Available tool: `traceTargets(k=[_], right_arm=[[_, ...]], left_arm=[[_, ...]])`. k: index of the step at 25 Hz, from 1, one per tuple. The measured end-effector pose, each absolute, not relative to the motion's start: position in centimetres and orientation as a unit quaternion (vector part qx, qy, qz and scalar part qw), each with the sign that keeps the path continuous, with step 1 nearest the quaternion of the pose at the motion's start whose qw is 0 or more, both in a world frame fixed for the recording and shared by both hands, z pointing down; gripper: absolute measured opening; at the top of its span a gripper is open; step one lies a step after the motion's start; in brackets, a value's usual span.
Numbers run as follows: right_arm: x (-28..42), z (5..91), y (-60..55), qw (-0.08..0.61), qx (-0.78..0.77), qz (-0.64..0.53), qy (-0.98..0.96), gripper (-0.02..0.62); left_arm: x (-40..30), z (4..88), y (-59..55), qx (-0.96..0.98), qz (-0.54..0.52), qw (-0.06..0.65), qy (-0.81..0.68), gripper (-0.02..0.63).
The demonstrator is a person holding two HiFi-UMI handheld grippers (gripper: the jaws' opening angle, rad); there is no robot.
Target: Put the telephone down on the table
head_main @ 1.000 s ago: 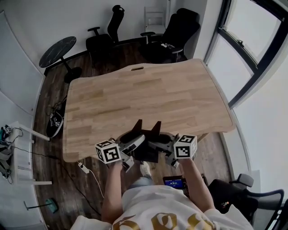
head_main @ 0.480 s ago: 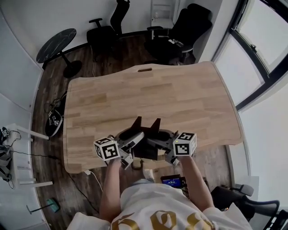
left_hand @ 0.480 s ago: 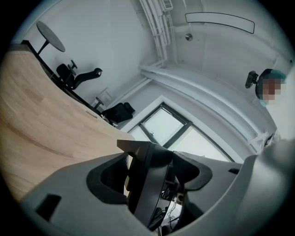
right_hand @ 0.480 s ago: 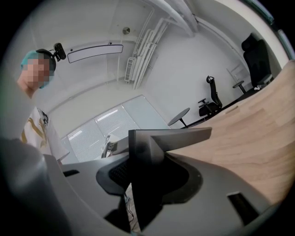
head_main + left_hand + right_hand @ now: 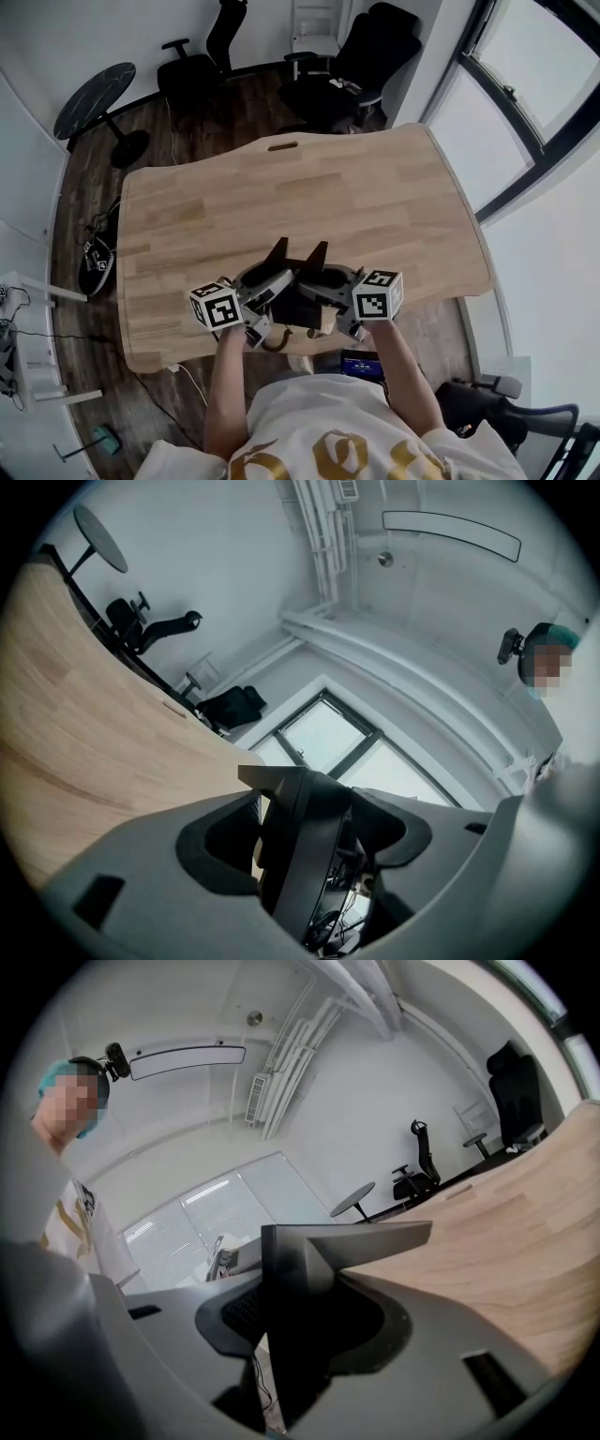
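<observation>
Left hand-held gripper (image 5: 267,284): lower centre of the head view. Its marker cube (image 5: 217,307) is at the near end. The jaws are clenched on the left side of the black telephone (image 5: 300,307). In the left gripper view the dark body of the telephone stands upright between the grey jaws and fills most of the gap.

Right hand-held gripper (image 5: 330,284): just right of the first and angled in toward it, with its own marker cube (image 5: 377,294). It grasps the telephone from the other side. The right gripper view shows the dark slab wedged between its jaws.

Telephone: held between the two hand-held grippers over the near edge of the surface (image 5: 309,187), lower centre of frame. Whether its underside touches the wood cannot be told.

Forearms (image 5: 230,384): they run from the bottom of the frame up to the two hand-held grippers.

Surface: pale wood planks with a slot near its far edge.

Surroundings:
- Two black office chairs (image 5: 352,66) at top centre.
- A dark round side table (image 5: 89,98) at upper left.
- A window (image 5: 534,94) along the right.
- A dark wooden floor (image 5: 103,394).
</observation>
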State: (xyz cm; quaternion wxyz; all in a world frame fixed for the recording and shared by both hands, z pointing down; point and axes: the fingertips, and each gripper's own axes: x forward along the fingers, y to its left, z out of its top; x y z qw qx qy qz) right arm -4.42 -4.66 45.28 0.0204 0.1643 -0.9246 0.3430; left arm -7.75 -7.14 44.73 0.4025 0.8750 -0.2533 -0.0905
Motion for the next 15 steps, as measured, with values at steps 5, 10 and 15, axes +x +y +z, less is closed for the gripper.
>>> traceTargets(k=[5, 10, 15], right_arm=[[-4.3, 45.1, -5.8, 0.008, 0.172, 0.341, -0.924, 0.159], [-3.9, 46.1, -6.5, 0.006, 0.167, 0.347, -0.923, 0.159], [-3.8, 47.4, -7.1, 0.015, 0.167, 0.352, -0.921, 0.16]], left_arm=[[-7.7, 44.4, -8.3, 0.877, -0.088, 0.396, -0.257, 0.278], [-7.3, 45.4, -9.0, 0.875, -0.079, 0.403, -0.255, 0.278], [-7.2, 46.8, -9.5, 0.87, -0.079, 0.413, -0.256, 0.278]])
